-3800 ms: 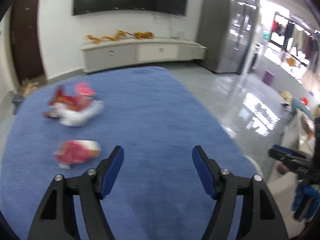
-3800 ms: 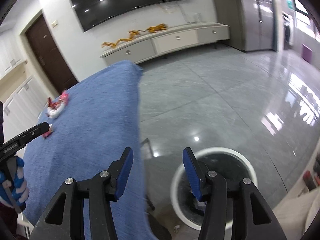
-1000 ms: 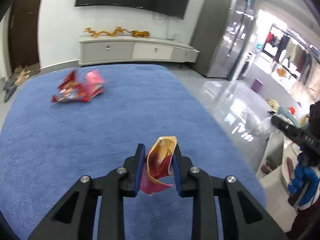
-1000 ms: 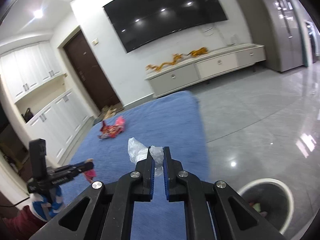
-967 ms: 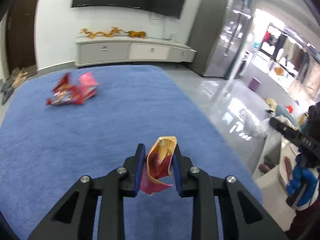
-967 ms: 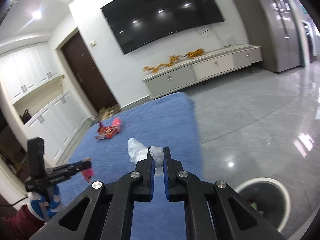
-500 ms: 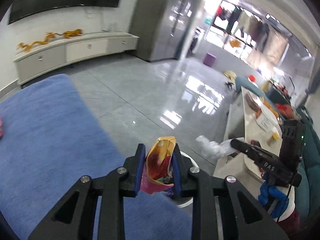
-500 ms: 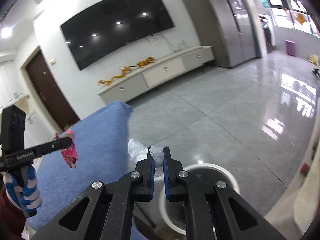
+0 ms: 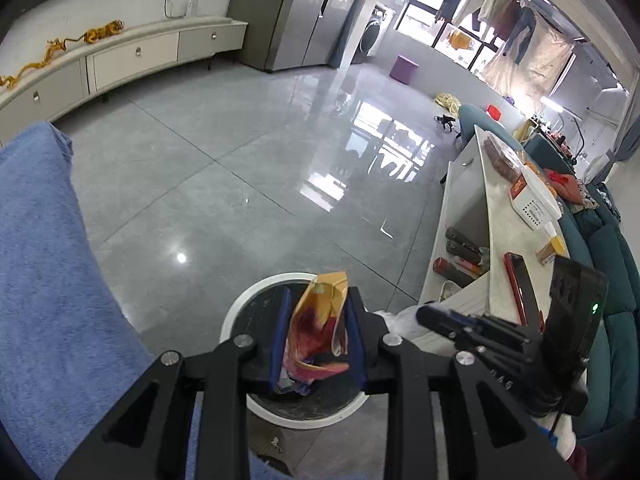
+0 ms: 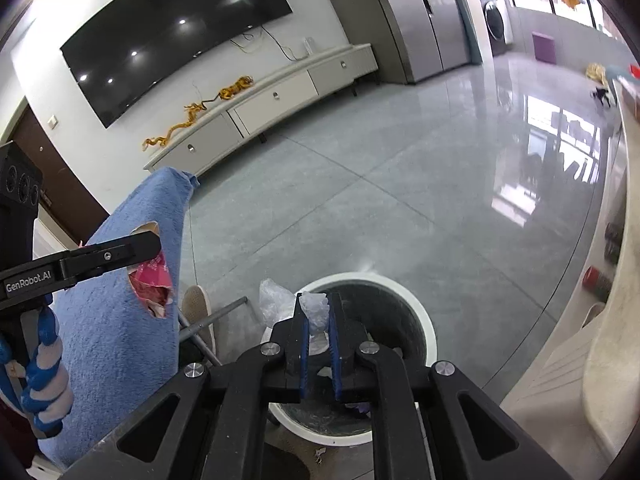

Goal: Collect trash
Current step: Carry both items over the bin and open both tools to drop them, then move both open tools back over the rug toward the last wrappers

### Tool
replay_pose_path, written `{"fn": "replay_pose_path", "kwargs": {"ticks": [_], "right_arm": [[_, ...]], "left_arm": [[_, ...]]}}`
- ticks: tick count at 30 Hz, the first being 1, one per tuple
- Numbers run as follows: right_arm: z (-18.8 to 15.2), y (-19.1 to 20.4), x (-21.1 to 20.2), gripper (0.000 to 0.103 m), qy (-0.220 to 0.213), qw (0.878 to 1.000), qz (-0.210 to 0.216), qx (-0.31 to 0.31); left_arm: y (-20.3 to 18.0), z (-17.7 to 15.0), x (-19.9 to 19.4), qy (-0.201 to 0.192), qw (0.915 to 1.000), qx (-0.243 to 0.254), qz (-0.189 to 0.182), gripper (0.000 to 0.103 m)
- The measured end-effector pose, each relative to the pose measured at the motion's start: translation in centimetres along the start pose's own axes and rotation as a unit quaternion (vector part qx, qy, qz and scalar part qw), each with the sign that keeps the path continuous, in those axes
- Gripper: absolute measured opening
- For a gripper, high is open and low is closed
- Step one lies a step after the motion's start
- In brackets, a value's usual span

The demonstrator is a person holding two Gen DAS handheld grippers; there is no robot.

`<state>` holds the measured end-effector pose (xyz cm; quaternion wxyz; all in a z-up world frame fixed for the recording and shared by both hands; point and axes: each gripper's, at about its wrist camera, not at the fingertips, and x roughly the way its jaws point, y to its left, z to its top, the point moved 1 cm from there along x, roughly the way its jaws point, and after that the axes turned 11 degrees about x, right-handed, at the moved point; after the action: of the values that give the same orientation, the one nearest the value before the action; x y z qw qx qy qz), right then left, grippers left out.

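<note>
Pinched upright in my left gripper (image 9: 319,296) is a crumpled red and yellow snack wrapper (image 9: 316,328), hanging over the round white-rimmed trash bin (image 9: 240,312) on the floor. My right gripper (image 10: 318,300) holds a wad of clear plastic (image 10: 316,316) over the same bin (image 10: 420,312); its jaws are opening slightly, and the plastic still sits between the pads. The right wrist view shows the left gripper (image 10: 152,244) with its wrapper (image 10: 152,280) at the left, in front of the blue cloth. The right gripper's tip (image 9: 432,314) shows beside the bin in the left wrist view.
The blue-covered table (image 9: 48,280) edges the bin on the left. A white counter (image 9: 492,220) with bottles and boxes runs along the right. A slipper (image 10: 196,304) and a metal table leg (image 10: 212,320) lie beside the bin. Glossy grey floor (image 9: 240,160) stretches beyond.
Both grippers swung from over the blue table to the right and down, and now hang over the bin. Each still carries its piece of trash.
</note>
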<state>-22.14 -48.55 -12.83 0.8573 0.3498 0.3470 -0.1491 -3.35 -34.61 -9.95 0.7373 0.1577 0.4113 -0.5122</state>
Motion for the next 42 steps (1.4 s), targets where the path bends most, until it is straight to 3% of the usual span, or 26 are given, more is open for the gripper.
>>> {"fn": "replay_pose_path", "kwargs": {"ticks": [4, 6, 8, 9, 19, 30, 33, 37, 42], "right_arm": [[0.2, -0.5, 1.5, 0.011, 0.016, 1.0, -0.002, 0.005], [0.2, -0.5, 2.2, 0.019, 0.024, 1.0, -0.003, 0.006], [0.3, -0.6, 2.7, 0.033, 0.028, 1.0, -0.003, 0.006], [0.2, -0.7, 2.8, 0.033, 0.029, 1.0, -0.003, 0.005], [-0.2, -1.0, 1.8, 0.036, 0.027, 1.0, -0.012, 0.005], [-0.3, 0.7, 1.3, 0.044, 0.02, 1.0, -0.014, -0.008], [-0.3, 1.2, 1.1, 0.046, 0.016, 1.0, -0.016, -0.013], [-0.5, 1.7, 0.9, 0.05, 0.012, 1.0, -0.017, -0.02], [-0.6, 2.5, 0.9, 0.053, 0.011, 0.999, -0.02, -0.025]], "left_arm": [[-0.1, 0.2, 1.1, 0.008, 0.9999, -0.008, -0.008, 0.028], [-0.2, 0.2, 1.6, 0.013, 0.9998, -0.011, -0.012, 0.03], [-0.2, 0.2, 1.8, 0.016, 0.9997, -0.011, -0.012, 0.048], [-0.3, 0.2, 1.7, 0.013, 0.9998, -0.011, -0.01, 0.049], [-0.5, -0.3, 1.2, 0.008, 0.9999, -0.012, -0.001, 0.049], [-0.1, -1.9, -1.7, -0.015, 0.9971, -0.005, 0.074, 0.049], [0.3, -2.5, -3.2, -0.028, 0.9931, -0.006, 0.114, 0.05], [1.0, -3.1, -5.4, -0.048, 0.9859, -0.013, 0.16, 0.061], [1.9, -3.8, -7.6, -0.068, 0.9778, -0.018, 0.197, 0.061]]}}
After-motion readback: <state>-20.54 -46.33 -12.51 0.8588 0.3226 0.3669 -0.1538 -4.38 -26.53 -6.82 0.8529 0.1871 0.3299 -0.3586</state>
